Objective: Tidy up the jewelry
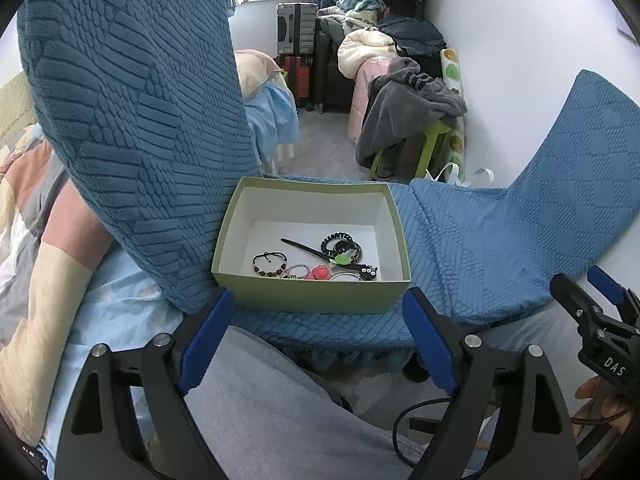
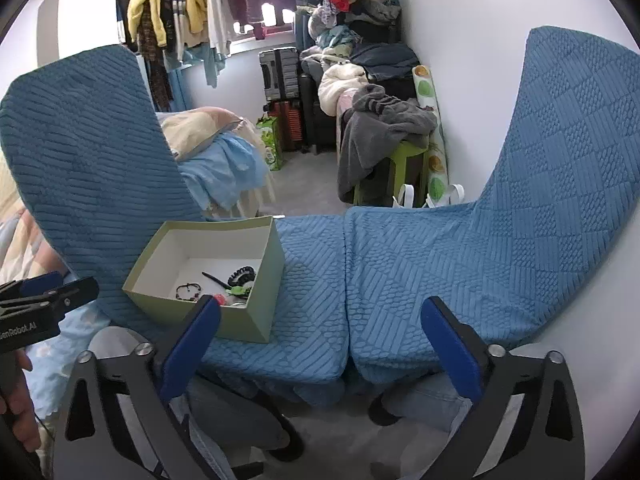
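Left wrist view: your left gripper [image 1: 316,340] is spread wide & empty, just short of the green box [image 1: 312,300] w/ the jewelry [image 1: 316,260] on the blue seat [image 1: 460,240]. Right gripper [image 2: 320,348] also wide, empty. Risk: nudging the box off the seat edge; tangled pieces lifting together. Readable: "DAS", "...onRobot.AI".

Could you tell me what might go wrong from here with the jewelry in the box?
The pieces lie bunched together in the box; closing on the beaded bracelet could snag the hair stick or coil tie beside it. The light box sits on soft chair fabric near the seat's front edge, so a nudge from the left hand-held gripper might tip it.
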